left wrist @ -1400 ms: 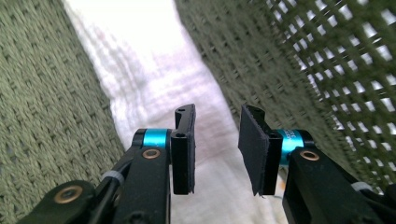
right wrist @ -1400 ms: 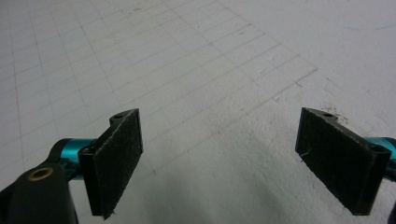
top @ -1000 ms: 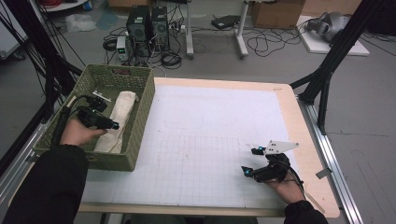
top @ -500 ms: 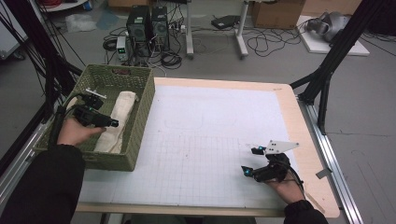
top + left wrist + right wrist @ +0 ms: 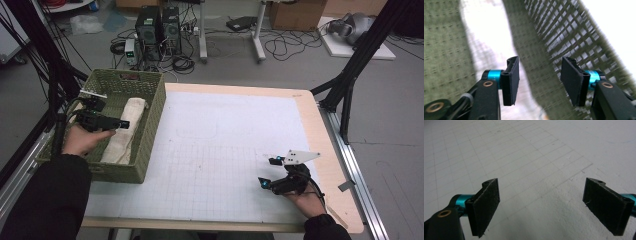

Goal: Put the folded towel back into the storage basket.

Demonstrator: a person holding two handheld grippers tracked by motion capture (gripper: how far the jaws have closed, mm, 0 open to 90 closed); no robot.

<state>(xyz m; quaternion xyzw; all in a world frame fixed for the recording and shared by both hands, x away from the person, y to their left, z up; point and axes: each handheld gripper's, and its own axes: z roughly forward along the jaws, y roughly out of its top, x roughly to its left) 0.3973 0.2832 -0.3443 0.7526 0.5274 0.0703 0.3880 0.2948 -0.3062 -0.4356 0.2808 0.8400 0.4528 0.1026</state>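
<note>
A green woven basket (image 5: 150, 125) stands at the table's left edge with a folded cream towel (image 5: 125, 132) lying in it. My left gripper (image 5: 122, 123) hovers inside the basket just above the towel. Its jaws have just been opening and nothing is between them. In the left gripper view the gripper (image 5: 540, 80) looks down on the towel (image 5: 491, 45) and the basket's mesh wall (image 5: 564, 37). My right gripper (image 5: 266, 171) rests near the table's front right, open and empty, and in its own view the gripper (image 5: 541, 205) has only the mat beneath it.
A white gridded mat (image 5: 225, 135) covers most of the wooden table (image 5: 325, 130). Black frame struts (image 5: 350, 80) rise beside the right edge. Computers and cables (image 5: 160, 25) sit on the floor beyond the table.
The left gripper has shifted slightly over the towel in the basket. The right hand and its gripper have stayed in place.
</note>
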